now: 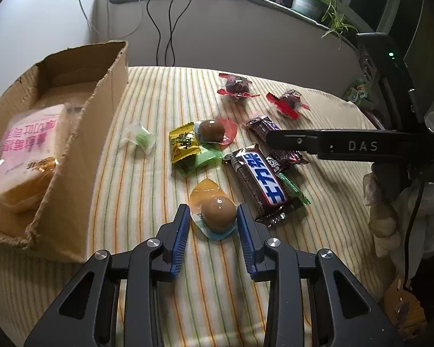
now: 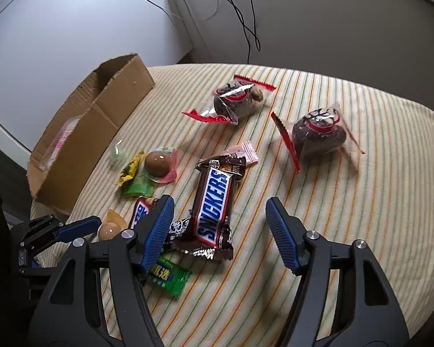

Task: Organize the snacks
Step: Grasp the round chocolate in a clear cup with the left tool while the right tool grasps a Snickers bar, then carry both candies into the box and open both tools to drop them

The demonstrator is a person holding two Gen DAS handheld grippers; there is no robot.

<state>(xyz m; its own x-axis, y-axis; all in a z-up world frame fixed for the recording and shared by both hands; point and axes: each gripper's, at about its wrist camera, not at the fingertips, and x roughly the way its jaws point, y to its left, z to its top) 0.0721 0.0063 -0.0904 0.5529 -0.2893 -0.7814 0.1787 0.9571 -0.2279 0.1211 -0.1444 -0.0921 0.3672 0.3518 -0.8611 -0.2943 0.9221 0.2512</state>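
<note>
At the far left a cardboard box (image 1: 72, 133) sits on the striped tabletop (image 1: 147, 92), and the only thing seen inside it is one wrapped bread pack (image 1: 29, 156), so the sorting looks barely begun. Just right of the box lies a small green candy (image 1: 143, 138), then a cluster: a yellow packet (image 1: 183, 144), a green wrapper (image 1: 208, 156) and a brown egg in a pink-edged pack (image 1: 214, 130). Nearer the camera, the left gripper (image 1: 212, 217) has its blue fingers (image 1: 182, 225) spread on either side of a second egg pack (image 1: 217, 211); whether they already press it I cannot tell, though a narrow gap seems to show on each side. This egg is probably the next item bound for the box. Further right lie two Snickers bars (image 2: 214, 205), one partly over a green bar (image 2: 167, 277), and beyond them two red-edged cake packs (image 2: 237, 101). The right gripper (image 2: 217, 231) hovers with fingers wide apart, empty, over the nearer Snickers. Nearly everything is left to put away.
</note>
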